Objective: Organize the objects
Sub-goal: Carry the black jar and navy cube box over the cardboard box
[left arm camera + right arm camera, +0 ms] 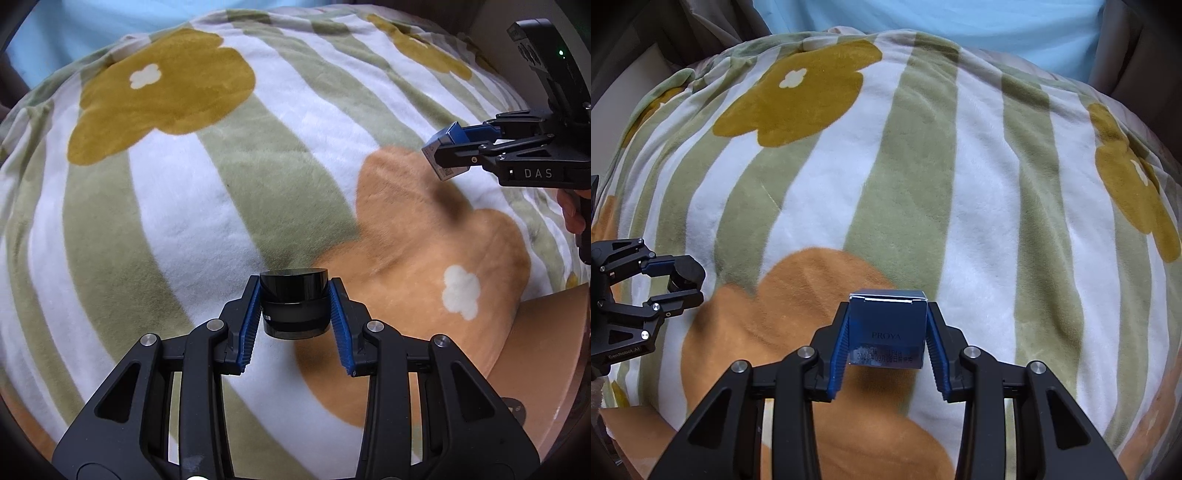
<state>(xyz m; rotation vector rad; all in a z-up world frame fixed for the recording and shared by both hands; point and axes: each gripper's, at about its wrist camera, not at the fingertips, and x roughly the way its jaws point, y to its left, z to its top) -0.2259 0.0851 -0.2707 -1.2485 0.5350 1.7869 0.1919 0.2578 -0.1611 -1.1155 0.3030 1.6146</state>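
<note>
Both grippers loaded above a striped, flower-printed blanket (923, 192). The left gripper (293, 308) is closed part-way on a small black jar (293, 302), its 2 blue pads (249, 325) pressing opposite sides of the round body, lid end facing away from the camera. The right gripper (886, 332) is likewise closed part-way on a small blue carton (887, 328), marked PROYA, held by 2 opposite faces, with its flap end pointing forward.

The 2 held items lie well apart, side by side: in the left wrist view, the carton (445, 155) sits far to the right and ahead of the jar. Neither item appears to touch the blanket.

A tan cardboard flap (546, 332) shows at the lower right of the left view; it is probably a box, and if that is the destination, the right gripper is the nearer one.
</note>
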